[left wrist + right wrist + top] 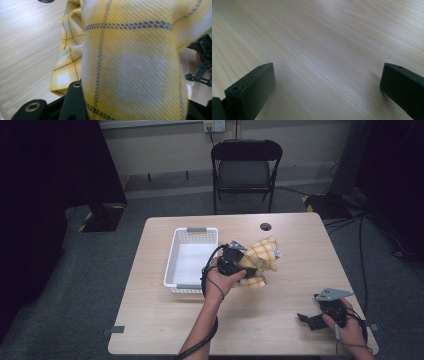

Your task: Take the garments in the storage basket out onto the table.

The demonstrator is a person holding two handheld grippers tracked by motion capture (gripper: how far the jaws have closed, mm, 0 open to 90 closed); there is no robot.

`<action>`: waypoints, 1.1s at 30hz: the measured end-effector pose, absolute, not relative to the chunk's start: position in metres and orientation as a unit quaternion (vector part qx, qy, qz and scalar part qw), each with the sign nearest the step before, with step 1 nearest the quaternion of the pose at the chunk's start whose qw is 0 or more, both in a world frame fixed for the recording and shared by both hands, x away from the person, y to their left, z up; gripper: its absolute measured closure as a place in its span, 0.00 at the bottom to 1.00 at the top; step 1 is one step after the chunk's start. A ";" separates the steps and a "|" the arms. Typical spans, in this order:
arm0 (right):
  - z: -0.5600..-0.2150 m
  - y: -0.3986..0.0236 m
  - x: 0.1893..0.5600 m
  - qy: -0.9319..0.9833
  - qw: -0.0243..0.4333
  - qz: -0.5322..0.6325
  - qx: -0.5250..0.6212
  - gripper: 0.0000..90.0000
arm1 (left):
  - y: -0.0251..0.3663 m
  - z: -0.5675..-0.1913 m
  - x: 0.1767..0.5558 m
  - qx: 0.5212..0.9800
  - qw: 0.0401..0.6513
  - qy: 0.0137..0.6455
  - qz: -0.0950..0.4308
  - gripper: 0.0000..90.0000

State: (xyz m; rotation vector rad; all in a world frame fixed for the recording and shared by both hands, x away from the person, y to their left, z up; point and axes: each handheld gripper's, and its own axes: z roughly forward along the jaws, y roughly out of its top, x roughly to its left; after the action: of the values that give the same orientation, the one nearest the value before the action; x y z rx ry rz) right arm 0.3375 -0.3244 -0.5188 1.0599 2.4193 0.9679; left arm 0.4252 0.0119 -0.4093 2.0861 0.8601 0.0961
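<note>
**Two grippers, one soft cloth**

Two grippers are at work, and only one is loaded. At the centre of the high view the left gripper [248,271] is clamped tight on a yellow checked cloth [263,256]. In the left gripper view the cloth [130,62] bulges up between the black jaws and hangs in loose folds down to the table [25,50]. At the lower right of the high view the right gripper [306,318] rests low over the wood, well apart from the cloth. In the right gripper view its jaws stand wide apart with nothing between them, just bare table [324,45] grain.

Outward from the left gripper, the cloth lies bunched in the middle of the table [160,330], just right of a white basket [175,260]. The basket sits at centre left of the high view and looks empty. Beyond the table's far edge, at the top of the frame, stands a dark folding chair [245,170].

The cloth looks light, thin and limp. It will likely sag, drape and slide rather than hold a shape, so a pinch in the bulk lifts a bundle, not a flat sheet. It should not break or slip much in a firm grip. For spreading or folding, a better hold would probably be a corner or hem. The free gripper could take a second corner, and both could then pull the cloth taut.
</note>
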 end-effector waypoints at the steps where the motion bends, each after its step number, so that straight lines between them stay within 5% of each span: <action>1: -0.519 -0.324 0.338 0.848 0.164 0.339 0.372 0.00 | 0.011 -0.410 0.425 0.835 0.427 0.345 0.039 0.68; 33: -0.519 -0.324 0.337 0.848 0.163 0.339 0.372 0.00 | -0.009 -0.433 0.421 0.849 0.403 0.341 0.033 0.67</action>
State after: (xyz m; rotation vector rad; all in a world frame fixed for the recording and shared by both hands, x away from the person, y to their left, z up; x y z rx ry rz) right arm 0.3375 -0.3244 -0.5187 1.0605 2.4195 0.9677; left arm 0.4212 -0.0092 -0.4334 2.1431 0.8605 0.0833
